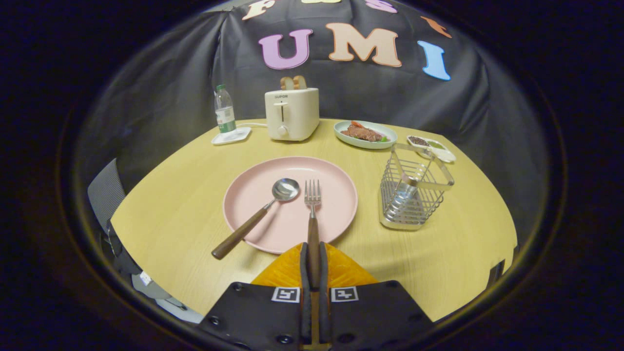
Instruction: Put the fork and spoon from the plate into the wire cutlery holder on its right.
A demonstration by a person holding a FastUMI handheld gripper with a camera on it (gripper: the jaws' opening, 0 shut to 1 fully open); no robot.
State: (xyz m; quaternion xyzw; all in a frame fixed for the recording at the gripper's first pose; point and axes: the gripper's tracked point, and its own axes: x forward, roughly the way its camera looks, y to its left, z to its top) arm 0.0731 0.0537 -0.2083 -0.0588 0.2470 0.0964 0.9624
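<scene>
I have the hand-held gripper (pixel 313 263) clamped on the fork (pixel 312 214) handle, tines on the pink plate (pixel 253 195) ahead. The spoon (pixel 263 209) lies ahead-left (untouched). Gripped so far back, the fork could pivot and miss the wire cutlery holder (pixel 413 187), ahead-right.

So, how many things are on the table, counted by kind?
Cutlery: 2 (wooden-handled spoon, wooden-handled fork gripped between the shut gripper fingers)
Dishes: 4 (pink round plate, pale food plate, small white tray, two-part condiment dish)
Wire cutlery holder: 1
Cream toaster: 1
Plastic bottle: 1
Total: 9
</scene>
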